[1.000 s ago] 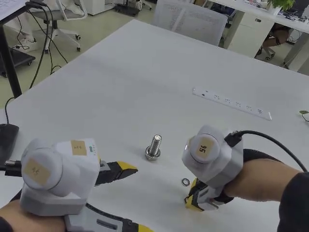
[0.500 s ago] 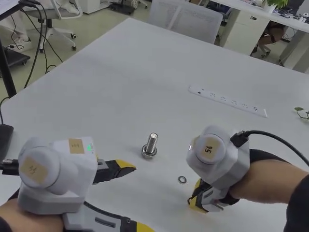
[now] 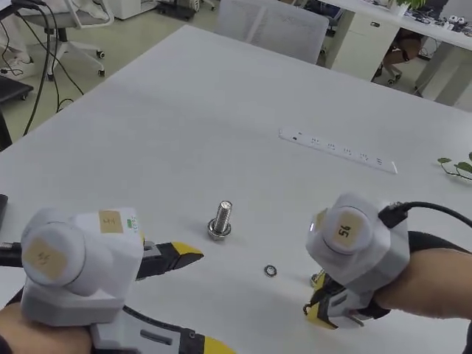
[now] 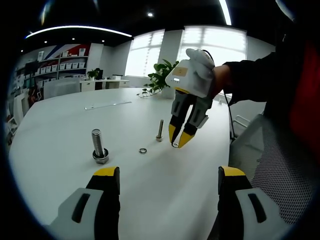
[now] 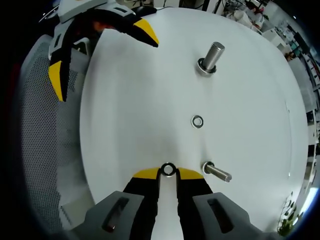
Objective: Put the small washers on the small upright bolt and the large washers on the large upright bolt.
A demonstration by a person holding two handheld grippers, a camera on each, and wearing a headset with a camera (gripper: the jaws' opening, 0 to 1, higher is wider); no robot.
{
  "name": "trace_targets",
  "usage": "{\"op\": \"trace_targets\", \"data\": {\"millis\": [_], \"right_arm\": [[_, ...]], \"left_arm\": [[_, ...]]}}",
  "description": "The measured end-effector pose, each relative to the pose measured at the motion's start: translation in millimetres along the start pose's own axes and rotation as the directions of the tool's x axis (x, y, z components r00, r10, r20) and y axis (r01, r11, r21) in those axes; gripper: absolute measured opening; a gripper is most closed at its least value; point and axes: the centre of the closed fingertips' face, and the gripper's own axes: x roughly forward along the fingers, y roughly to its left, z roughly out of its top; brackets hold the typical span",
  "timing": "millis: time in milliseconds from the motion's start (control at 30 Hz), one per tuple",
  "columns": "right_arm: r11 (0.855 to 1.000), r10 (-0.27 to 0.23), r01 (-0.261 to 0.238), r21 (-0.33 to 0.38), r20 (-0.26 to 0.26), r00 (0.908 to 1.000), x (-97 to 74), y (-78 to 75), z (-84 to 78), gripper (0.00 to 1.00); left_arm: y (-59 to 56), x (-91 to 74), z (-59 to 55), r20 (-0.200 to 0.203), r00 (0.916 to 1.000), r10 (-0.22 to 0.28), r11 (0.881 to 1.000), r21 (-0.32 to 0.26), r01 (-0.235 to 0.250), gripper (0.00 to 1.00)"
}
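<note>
Right gripper (image 5: 168, 173) pinches a washer (image 5: 168, 169) beside the small bolt (image 5: 217, 173); left gripper (image 4: 169, 175) gapes wide, open counter (image 5: 130, 110) between them.

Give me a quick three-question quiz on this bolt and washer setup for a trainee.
1. True or false: the left gripper is shut.
2. The right gripper pinches: A a washer, B a bolt, C nothing?
3. Fill in: the loose washer lies on the table between the large upright bolt and the ___.
Key: 1 false, its jaws stand open. 2 A. 3 small upright bolt.
</note>
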Motion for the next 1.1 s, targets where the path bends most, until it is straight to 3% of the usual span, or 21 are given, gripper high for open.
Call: {"op": "trace_targets", "data": {"millis": [600,1100], "right_arm": [[0.998,-0.045,0.046,0.05,-0.018,0.9988,-19.0,-16.3,-30.8,0.14],[0.992,-0.118,0.118,0.046,0.009,0.9929,-48.4,-40.6,-25.5,0.14]], "left_arm": [[0.6,1.8,-0.5,-0.015,0.9998,-0.01,1.0,0.004,0.01,0.8],[-1.6,2.5,0.7,-0.029,0.9995,-0.015,1.0,0.013,0.016,0.8]]}}
